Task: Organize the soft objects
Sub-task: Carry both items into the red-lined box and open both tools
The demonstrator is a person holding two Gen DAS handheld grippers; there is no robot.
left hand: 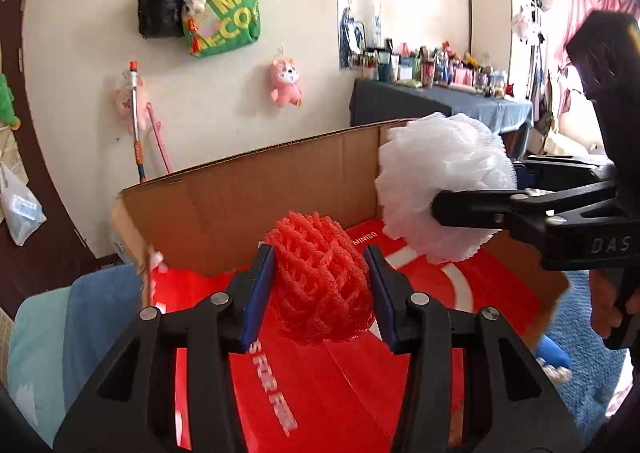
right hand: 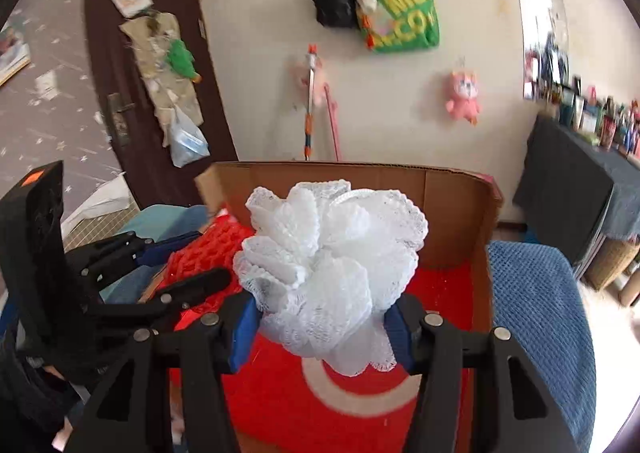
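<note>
Red mesh pouf (left hand: 320, 281) – clamped, white pouf (right hand: 332, 273) – clamped

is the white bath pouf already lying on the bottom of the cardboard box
No, the white bath pouf is held up in the right gripper, its jaws clamped on it above the red bag lining the cardboard box.

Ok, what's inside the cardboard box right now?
The brown cardboard box holds a flat red printed bag lining its bottom. Anything beneath that bag is covered. The red mesh sponge and white mesh bath pouf are held above it.
</note>
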